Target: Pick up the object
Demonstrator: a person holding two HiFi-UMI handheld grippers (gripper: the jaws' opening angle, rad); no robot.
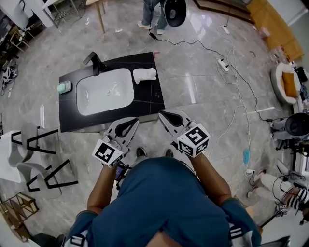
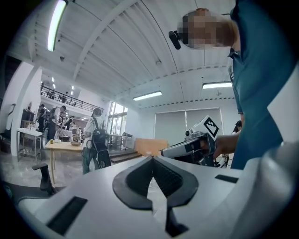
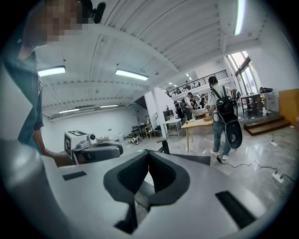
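Note:
A black countertop (image 1: pixel 145 103) with a white sink basin (image 1: pixel 104 91) and a black faucet (image 1: pixel 95 61) stands on the floor ahead of me. A white crumpled object (image 1: pixel 145 75) lies on the counter's far right. A pale green oval object (image 1: pixel 63 87) rests at its left end. My left gripper (image 1: pixel 133 121) is shut and empty, level above the counter's front edge. My right gripper (image 1: pixel 163 115) is beside it, also shut and empty. In the left gripper view the closed jaws (image 2: pixel 150 158) point out over the room, with the right gripper (image 2: pixel 191 147) alongside. The right gripper view shows its shut jaws (image 3: pixel 148 153) and the left gripper (image 3: pixel 96 150).
A person (image 1: pixel 150 12) stands beyond the counter by a wooden table leg (image 1: pixel 100 18). Cables and a power strip (image 1: pixel 223 65) trail over the floor to the right. White chairs with black frames (image 1: pixel 29 159) stand at the left. More equipment crowds the right edge (image 1: pixel 289 125).

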